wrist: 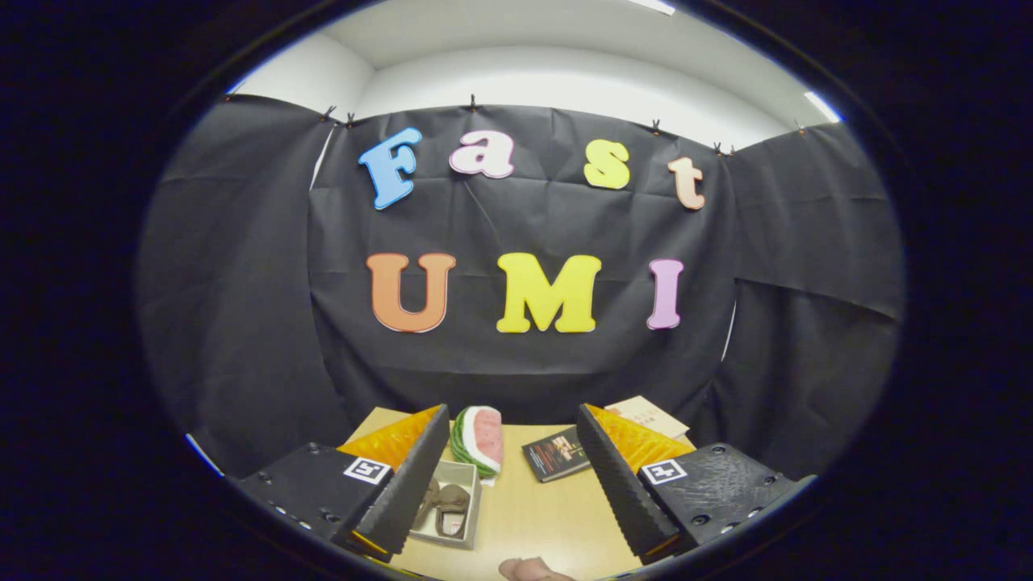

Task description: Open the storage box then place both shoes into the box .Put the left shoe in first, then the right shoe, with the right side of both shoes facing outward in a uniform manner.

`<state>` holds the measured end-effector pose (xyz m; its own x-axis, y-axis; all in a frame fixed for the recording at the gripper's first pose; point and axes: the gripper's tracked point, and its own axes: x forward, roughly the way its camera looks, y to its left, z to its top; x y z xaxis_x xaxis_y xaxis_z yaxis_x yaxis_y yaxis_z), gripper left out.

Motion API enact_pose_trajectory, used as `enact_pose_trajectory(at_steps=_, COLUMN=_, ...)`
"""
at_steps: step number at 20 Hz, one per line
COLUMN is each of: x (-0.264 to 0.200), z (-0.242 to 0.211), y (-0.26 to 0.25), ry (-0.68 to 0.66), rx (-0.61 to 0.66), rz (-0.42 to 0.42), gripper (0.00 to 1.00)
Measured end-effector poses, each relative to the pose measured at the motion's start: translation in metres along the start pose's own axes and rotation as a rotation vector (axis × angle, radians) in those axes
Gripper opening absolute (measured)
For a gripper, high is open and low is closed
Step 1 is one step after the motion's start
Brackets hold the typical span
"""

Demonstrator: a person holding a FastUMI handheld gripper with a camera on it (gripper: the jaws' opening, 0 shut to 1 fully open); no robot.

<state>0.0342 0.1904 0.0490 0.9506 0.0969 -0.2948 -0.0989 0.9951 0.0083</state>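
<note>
Left finger (403, 484): raised above the tabletop, slanting inward, touching nothing.

Storage box (470, 516): pale, open-topped, resting on the table just beside and partly behind the left finger. Lid not discernible.

Shoes (445, 504): one brownish pair, lying inside the storage box, side by side. Which is left and which is right, and which side faces outward, cannot be told at this size.

Watermelon slice (480, 440): toy or model, green striped rind with pink-red flesh, standing on the table just beyond the storage box, between the two fingers.

Table (549, 508): light wooden top, bare between the fingers.

Gripper (507, 494): jaws spread wide apart and released, grasping nothing; held above the table, looking level toward the black cloth wall.

Fingertip (529, 569): part of a person's hand, at the near table edge between the fingers.

Dark booklet (555, 453): flat on the table, beyond the fingers, just left of the right finger. Print too small to make out.

Right finger (617, 484): raised, slanting inward, touching nothing.

Pale booklet (646, 415): flat at the table's far right corner, beyond the right finger.
</note>
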Motion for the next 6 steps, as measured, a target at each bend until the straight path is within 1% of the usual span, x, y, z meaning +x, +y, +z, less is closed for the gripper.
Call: enact_pose_trajectory(at_steps=6, x=0.0062, z=-0.0017, y=-0.0053, ry=0.016, rx=0.009, rz=-0.002, gripper=0.96)
